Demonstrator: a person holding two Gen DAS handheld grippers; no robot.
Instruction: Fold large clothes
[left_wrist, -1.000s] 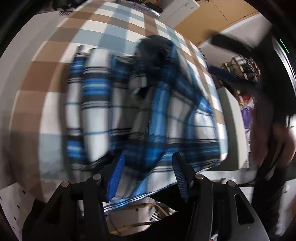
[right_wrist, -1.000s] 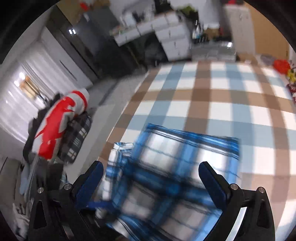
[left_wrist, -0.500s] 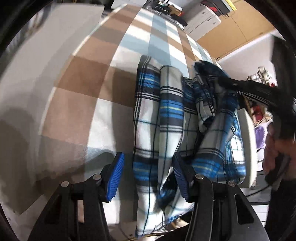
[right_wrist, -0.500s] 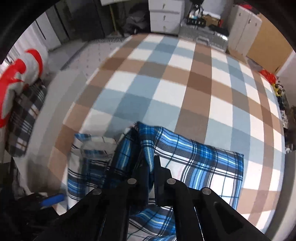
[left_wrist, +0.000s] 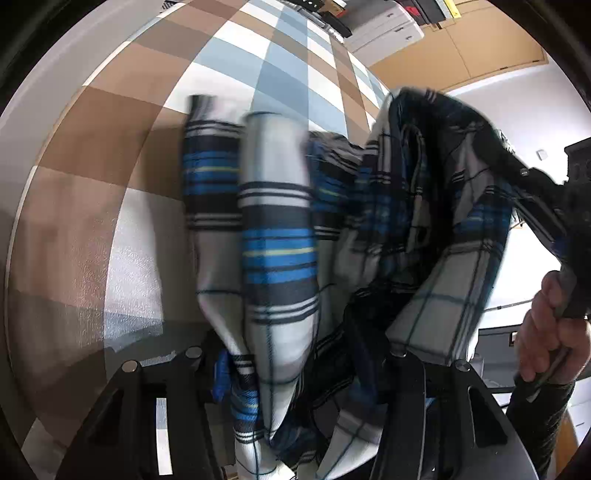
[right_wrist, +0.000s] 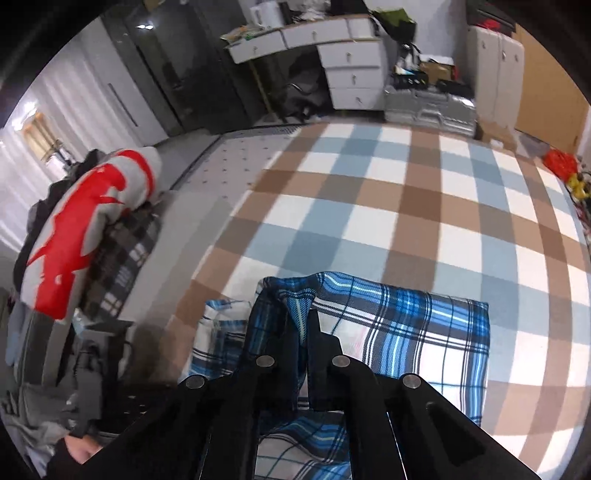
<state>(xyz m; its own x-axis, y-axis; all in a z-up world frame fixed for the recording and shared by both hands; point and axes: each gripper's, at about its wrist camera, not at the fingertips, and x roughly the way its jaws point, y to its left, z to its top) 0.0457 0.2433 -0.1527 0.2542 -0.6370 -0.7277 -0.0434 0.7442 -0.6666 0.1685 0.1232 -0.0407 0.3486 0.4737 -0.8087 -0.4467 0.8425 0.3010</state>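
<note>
Two matte black grippers of angular plastic. On the left gripper (left_wrist: 291, 373): flat linkage arms with slotted cut-outs, round silver screw heads at the pivots, a blue ribbed pad on the near finger, largely hidden. On the right gripper (right_wrist: 301, 332): the same black linkage, four silver screws in a row, narrow dark fingers (right_wrist: 321, 354). Around the handle of the right gripper, a hand (left_wrist: 550, 325) with a dark sleeve at the wrist.

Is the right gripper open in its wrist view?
No, the right gripper's fingers are pinched together on a fold of the blue plaid shirt.
</note>
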